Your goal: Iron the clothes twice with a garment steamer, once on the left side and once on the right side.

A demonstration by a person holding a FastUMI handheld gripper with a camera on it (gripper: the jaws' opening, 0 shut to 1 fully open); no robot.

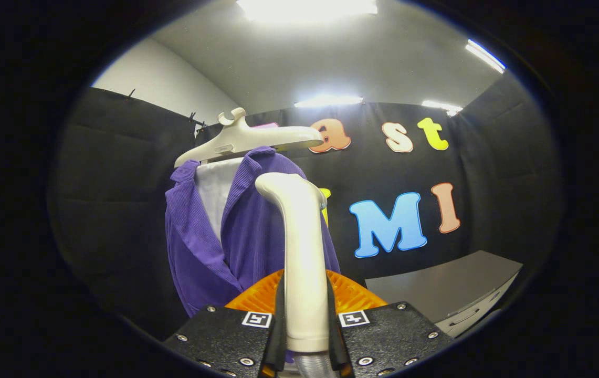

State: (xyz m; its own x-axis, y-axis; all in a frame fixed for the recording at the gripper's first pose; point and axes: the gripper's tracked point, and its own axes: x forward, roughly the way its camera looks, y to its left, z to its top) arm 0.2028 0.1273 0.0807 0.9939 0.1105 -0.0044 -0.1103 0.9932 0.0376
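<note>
While clamped, tool [305,315] grips steamer handle [302,252], purple garment [247,231] beyond

The gripper [305,315] has both fingers pressed on the white handle of the garment steamer [299,252], which stands upright and reaches just in front of the purple jacket [199,252] hanging on a cream hanger [247,139].

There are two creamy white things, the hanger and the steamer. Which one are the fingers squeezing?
The steamer handle. It stands upright between the gripper fingers, which press on both its sides. The hanger is beyond them, up high, holding the purple jacket.
</note>
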